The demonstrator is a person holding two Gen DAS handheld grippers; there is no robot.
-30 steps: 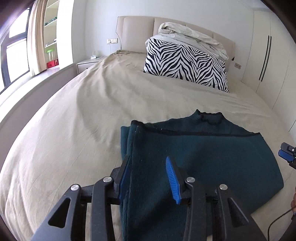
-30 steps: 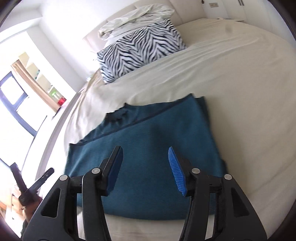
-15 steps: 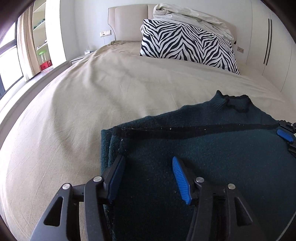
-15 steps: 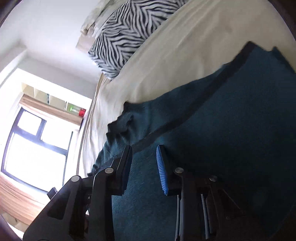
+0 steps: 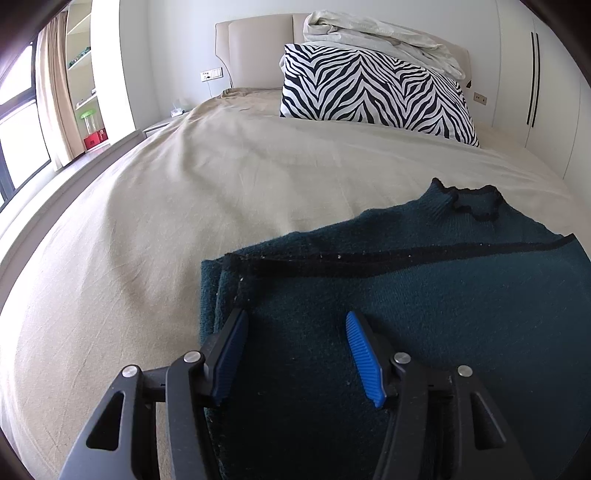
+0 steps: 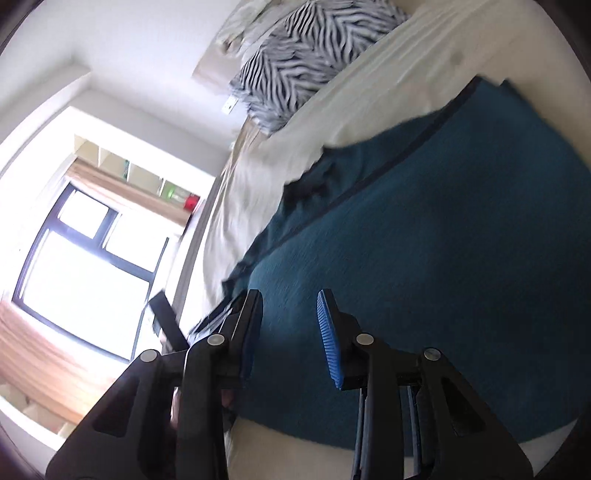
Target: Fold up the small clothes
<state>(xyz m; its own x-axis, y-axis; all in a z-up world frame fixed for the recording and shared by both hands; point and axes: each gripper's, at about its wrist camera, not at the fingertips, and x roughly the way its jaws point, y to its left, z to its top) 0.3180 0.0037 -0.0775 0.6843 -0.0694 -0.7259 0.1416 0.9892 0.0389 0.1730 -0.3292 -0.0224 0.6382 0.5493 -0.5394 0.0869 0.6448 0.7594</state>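
Note:
A dark teal knit sweater (image 5: 443,295) lies folded on the beige bed (image 5: 166,229), its ruffled collar (image 5: 476,203) at the far side and a black trim line (image 5: 406,258) across it. My left gripper (image 5: 295,315) hovers low over the sweater's left folded edge, open, with only the flat knit beneath its blue pads. In the tilted, blurred right wrist view the sweater (image 6: 443,240) fills the right side. My right gripper (image 6: 289,295) is close above its near left part, jaws opening, with nothing pinched between them.
A zebra-striped pillow (image 5: 369,88) with a crumpled pale duvet (image 5: 369,33) on top leans on the headboard. White wardrobe doors (image 5: 535,74) stand at the right. A large window (image 6: 81,258) and shelves are off the bed's left side. Bare sheet spreads left of the sweater.
My left gripper sank closer to the sweater and its jaws spread wider. My right gripper dropped near the knit, rolled, narrowed its jaws and slid out of the left wrist view.

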